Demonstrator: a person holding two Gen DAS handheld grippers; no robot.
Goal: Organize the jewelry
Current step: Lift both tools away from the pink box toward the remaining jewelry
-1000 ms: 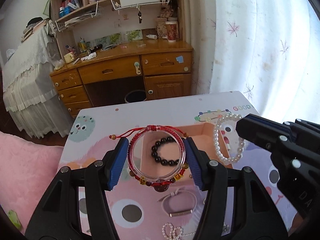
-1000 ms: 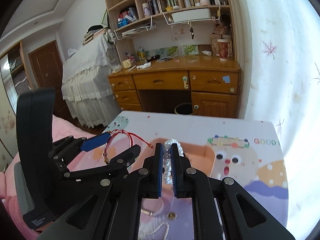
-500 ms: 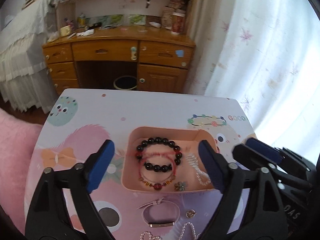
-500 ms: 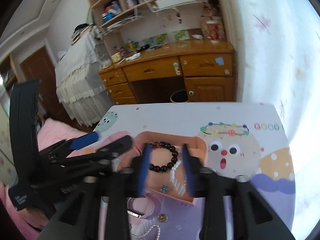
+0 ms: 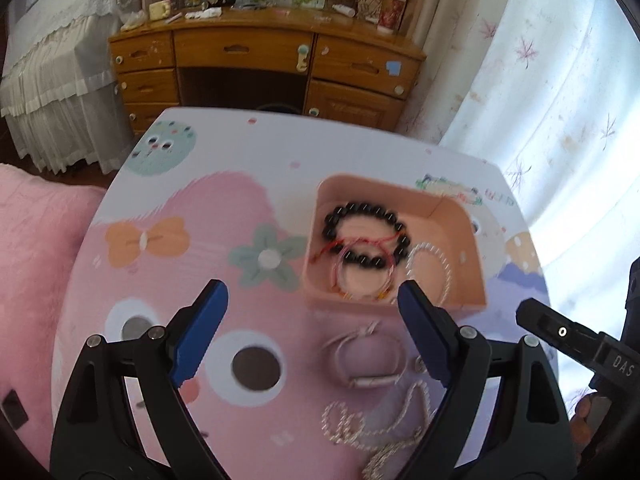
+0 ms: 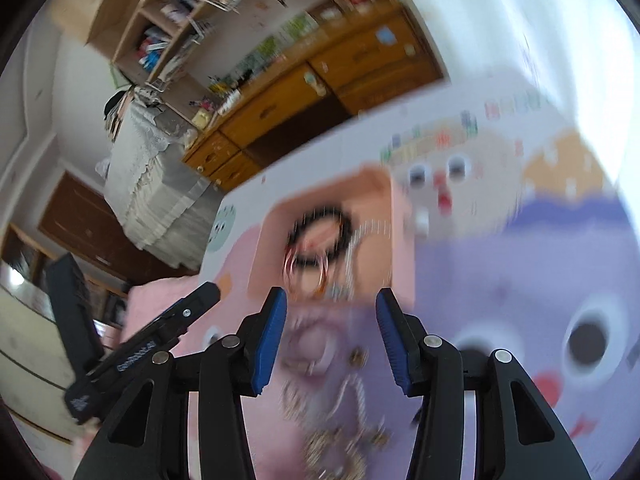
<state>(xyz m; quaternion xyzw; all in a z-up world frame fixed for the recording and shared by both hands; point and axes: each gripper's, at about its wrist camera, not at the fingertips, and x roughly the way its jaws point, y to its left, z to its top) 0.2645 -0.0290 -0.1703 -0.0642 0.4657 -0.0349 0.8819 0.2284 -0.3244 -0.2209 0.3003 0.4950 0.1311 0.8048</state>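
Observation:
A pink tray (image 5: 460, 216) (image 6: 384, 248) on the cartoon table holds a black bead bracelet (image 5: 362, 210) (image 6: 344, 220), a red cord bracelet (image 5: 360, 246) and a pearl bracelet (image 5: 438, 256). On the table in front of the tray lie a pale band bracelet (image 5: 366, 358) (image 6: 312, 344), a pearl chain (image 5: 376, 416) (image 6: 352, 408) and a small earring (image 6: 358, 357). My left gripper (image 5: 316, 322) is open and empty above the table, left of the band. My right gripper (image 6: 332, 334) is open and empty above the loose pieces.
The table (image 5: 168, 272) has a printed cartoon top with a far edge toward a wooden desk (image 5: 260, 52). A pink cushion (image 5: 32, 264) lies at the left. White curtains (image 5: 560, 92) hang at the right.
Both grippers opened and let the red cord bracelet and pearl bracelet fall into the tray. Both then pulled back and tilted down toward the loose jewelry in front.

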